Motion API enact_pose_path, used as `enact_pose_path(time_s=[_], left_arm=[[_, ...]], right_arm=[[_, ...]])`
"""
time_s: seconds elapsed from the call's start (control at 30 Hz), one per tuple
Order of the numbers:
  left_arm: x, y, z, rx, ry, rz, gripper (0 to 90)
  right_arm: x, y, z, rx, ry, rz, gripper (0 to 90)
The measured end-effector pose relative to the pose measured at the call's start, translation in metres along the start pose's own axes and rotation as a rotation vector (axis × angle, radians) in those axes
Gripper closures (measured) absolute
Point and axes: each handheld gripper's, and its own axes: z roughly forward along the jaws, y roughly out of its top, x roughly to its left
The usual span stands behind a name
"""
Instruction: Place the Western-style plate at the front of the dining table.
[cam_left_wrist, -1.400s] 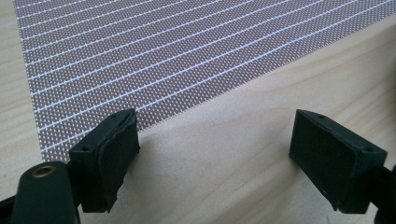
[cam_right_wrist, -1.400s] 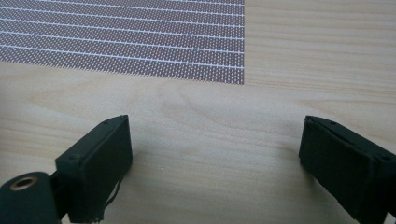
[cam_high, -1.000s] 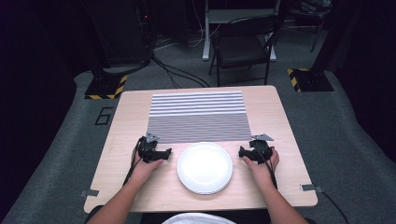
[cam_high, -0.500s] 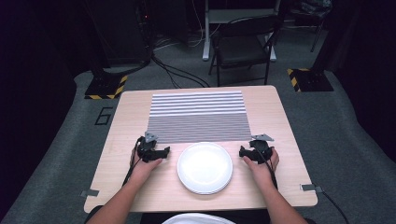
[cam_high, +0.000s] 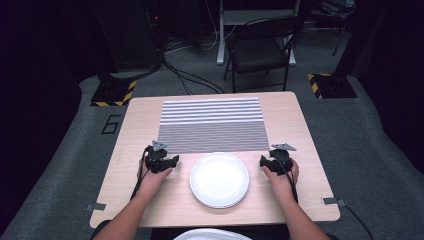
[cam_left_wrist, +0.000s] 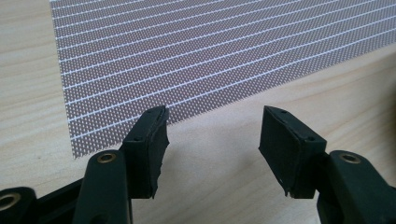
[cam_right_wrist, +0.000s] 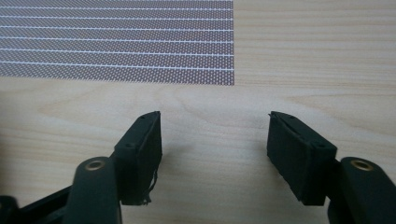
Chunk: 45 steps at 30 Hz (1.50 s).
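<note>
A white round plate (cam_high: 219, 179) lies on the wooden table (cam_high: 300, 125) near its front edge, between the two hands. My left gripper (cam_high: 169, 160) rests on the table just left of the plate. Its jaws (cam_left_wrist: 215, 116) stand apart over bare wood, aimed at the near left corner of a striped mat (cam_left_wrist: 196, 51), and they have just been closing with nothing between them. My right gripper (cam_high: 266, 161) sits just right of the plate. Its jaws (cam_right_wrist: 215, 119) have likewise been closing on nothing, and they face the near right corner of the mat (cam_right_wrist: 116, 42).
The grey and white striped mat (cam_high: 212, 125) covers the middle and far part of the table. Beyond the table stand a folding chair (cam_high: 260, 50) and stand bases with yellow-black tape (cam_high: 112, 92). Cables trail across the grey floor.
Both hands and the plate stay where they were; no movement shows in the high view.
</note>
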Motion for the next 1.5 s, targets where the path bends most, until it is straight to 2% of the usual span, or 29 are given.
enact_pose_path(time_s=[0.2,0.37,0.7,0.97,1.4,1.5], left_arm=[[-0.001,0.0,-0.003,0.007,-0.021,-0.03,42.6],[-0.005,0.002,-0.008,0.013,-0.075,-0.064,45.6],[-0.013,0.003,-0.014,0.013,-0.127,-0.065,48.3],[-0.023,0.005,-0.018,0.016,-0.167,-0.067,50.7],[-0.032,0.007,-0.023,0.026,-0.197,-0.069,56.5],[-0.035,0.008,-0.026,0.031,-0.227,-0.081,56.8]], right_arm=[[0.005,0.001,-0.006,-0.009,0.006,-0.019,38.1],[0.01,0.001,-0.012,-0.022,0.018,-0.023,40.3],[0.015,0.002,-0.019,-0.034,0.053,-0.017,42.6],[0.016,0.001,-0.023,-0.04,0.059,-0.013,42.6],[0.019,0.0,-0.028,-0.041,0.071,-0.013,44.0],[0.02,0.0,-0.03,-0.049,0.069,-0.015,44.2]])
